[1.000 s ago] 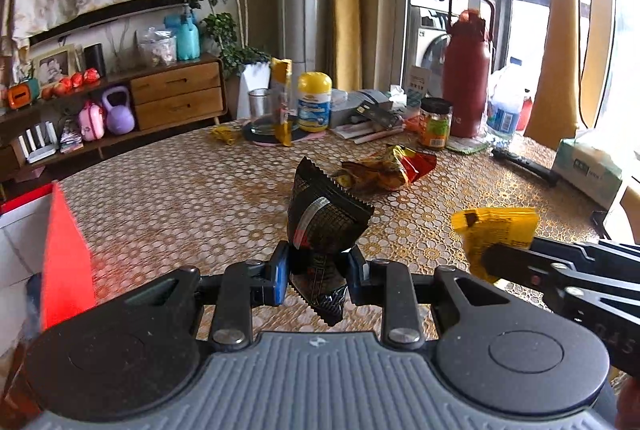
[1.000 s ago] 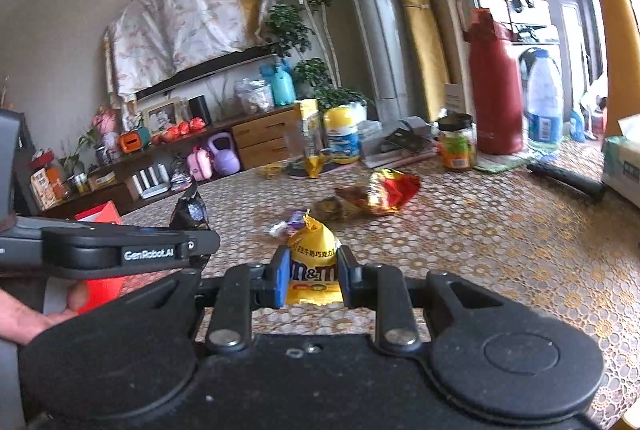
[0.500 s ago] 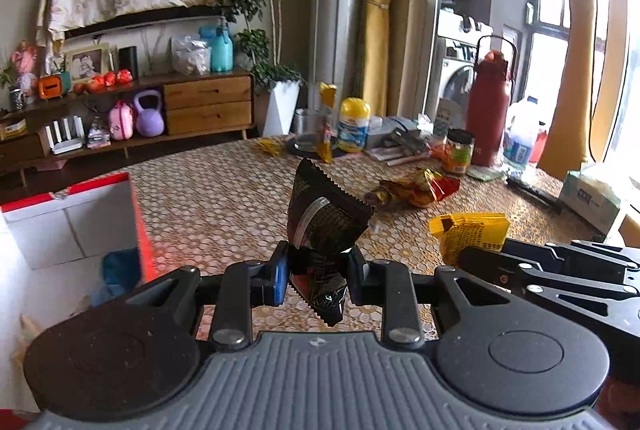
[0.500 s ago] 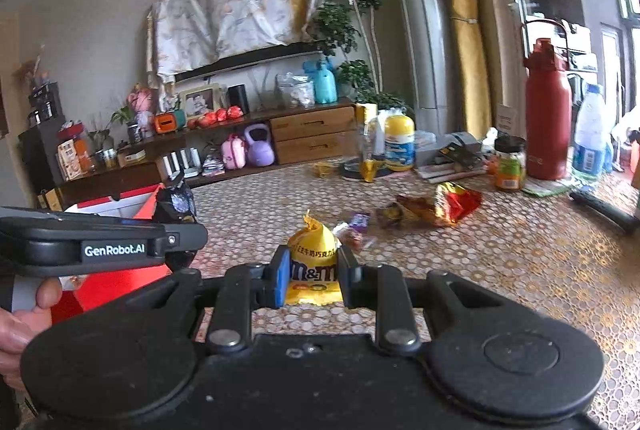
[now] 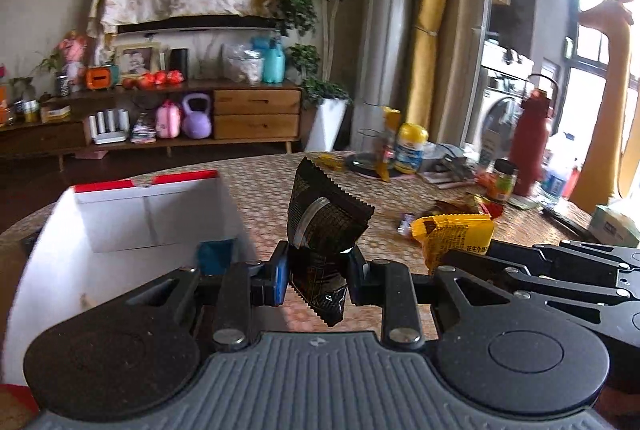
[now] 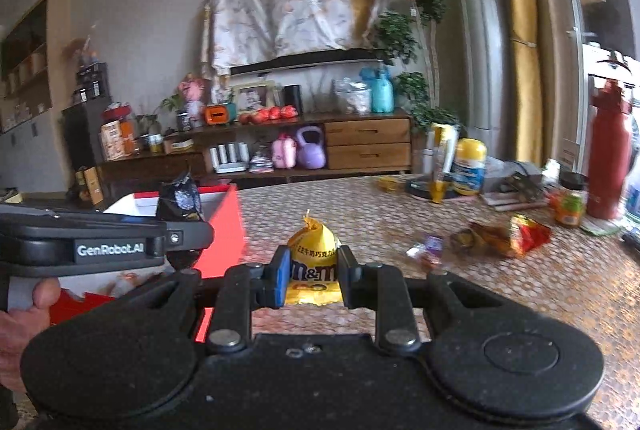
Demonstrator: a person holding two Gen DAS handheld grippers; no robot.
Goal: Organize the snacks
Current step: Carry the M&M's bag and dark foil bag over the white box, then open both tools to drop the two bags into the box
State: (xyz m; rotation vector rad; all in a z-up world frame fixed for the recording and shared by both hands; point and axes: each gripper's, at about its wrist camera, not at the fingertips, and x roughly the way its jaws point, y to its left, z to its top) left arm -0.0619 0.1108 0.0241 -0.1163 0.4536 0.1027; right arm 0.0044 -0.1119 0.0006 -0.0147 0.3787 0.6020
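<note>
Both hands are loaded and this looks like the carry step: the left gripper (image 5: 316, 272) is clamped on a black snack packet (image 5: 326, 218), which stands up between the pads with its serrated top edge tilted to the right, and the right gripper (image 6: 312, 276) is pinched tight on a yellow M&M's bag (image 6: 314, 258), its twisted tip pointing up. The red-and-white box (image 5: 152, 205) sits open on the near left of the table (image 5: 260, 189), just left of the black packet and well left of the yellow bag. Next, I'd judge, each packet must be swung left over the opening and let go, one at a time. Something blue (image 5: 216, 256) lies inside the box, though blur hides what it is. More wrappers (image 6: 508, 234) wait far right.
</note>
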